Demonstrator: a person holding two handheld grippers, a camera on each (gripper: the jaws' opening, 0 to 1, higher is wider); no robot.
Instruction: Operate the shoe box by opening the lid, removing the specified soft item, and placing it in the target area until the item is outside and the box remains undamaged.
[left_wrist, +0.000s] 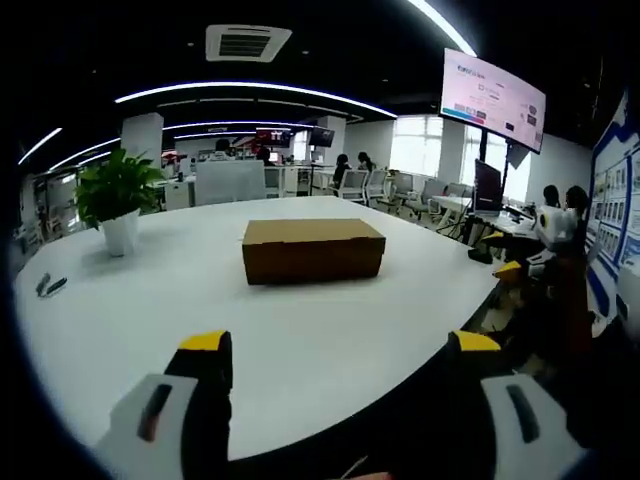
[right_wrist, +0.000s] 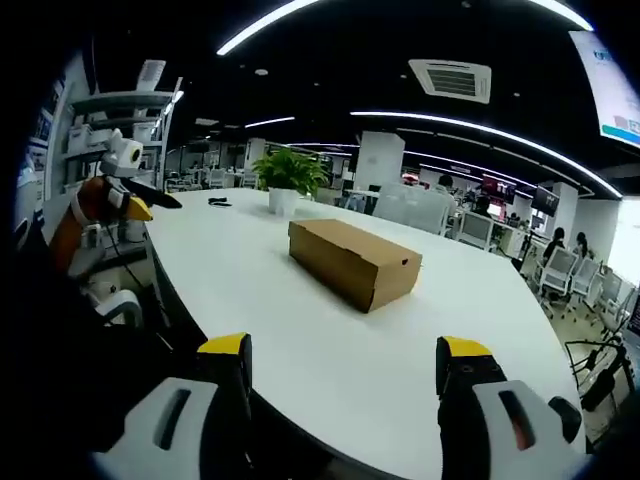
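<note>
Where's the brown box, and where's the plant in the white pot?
Shoe box (left_wrist: 313, 250): left gripper view, on the middle of its front side wall.
Plant (left_wrist: 115, 188): left gripper view, on its green leaves above the white pot.

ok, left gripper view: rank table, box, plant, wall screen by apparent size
1. table
2. box
3. screen and plant look about alike, so unranked; the screen is farther off, so likely bigger in reality.

Both views face the closed shoe box (left_wrist: 313, 250) (right_wrist: 354, 261) from well back — opposite sides.
</note>
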